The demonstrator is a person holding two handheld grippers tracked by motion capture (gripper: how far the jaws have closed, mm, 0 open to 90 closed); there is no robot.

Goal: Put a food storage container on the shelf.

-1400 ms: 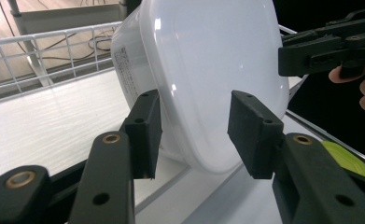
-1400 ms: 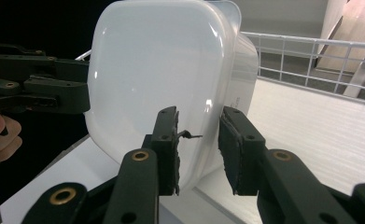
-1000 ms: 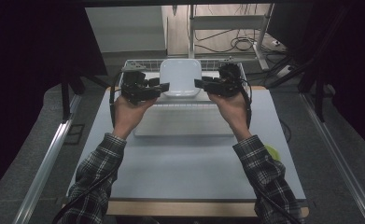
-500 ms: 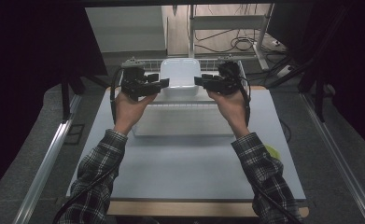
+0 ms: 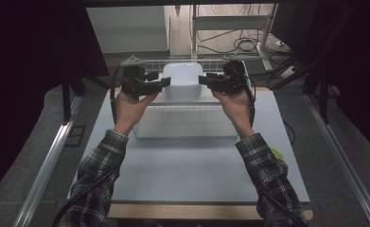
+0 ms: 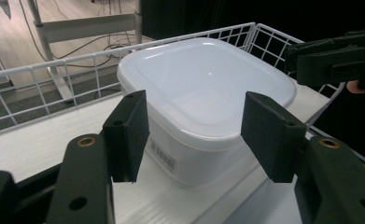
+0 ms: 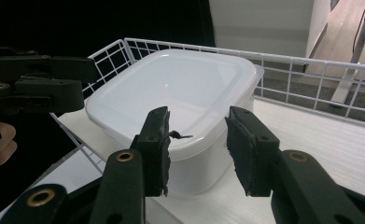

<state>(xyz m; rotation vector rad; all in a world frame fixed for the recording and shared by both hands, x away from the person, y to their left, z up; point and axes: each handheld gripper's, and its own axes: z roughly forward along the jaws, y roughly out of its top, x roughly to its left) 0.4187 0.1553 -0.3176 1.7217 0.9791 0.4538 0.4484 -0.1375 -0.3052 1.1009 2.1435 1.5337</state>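
Note:
A white square plastic container (image 5: 182, 78) with its lid on stands on a white shelf inside a wire basket (image 5: 211, 62). My left gripper (image 5: 166, 82) is at its left side, and my right gripper (image 5: 202, 78) is at its right side. In the left gripper view the jaws (image 6: 196, 121) stand apart around the container's (image 6: 208, 84) near corner. Their pads are clear of it, and they have just been opening. In the right gripper view the jaws (image 7: 196, 135) stand apart in front of the container's (image 7: 180, 88) other corner without pressing on it.
The white wire basket's rim (image 6: 54, 70) rises behind and beside the container. A long white tray (image 5: 187, 123) lies on the pale table (image 5: 187, 170) between the forearms. Beyond the table are a metal stand (image 5: 230, 23) and cables on the floor.

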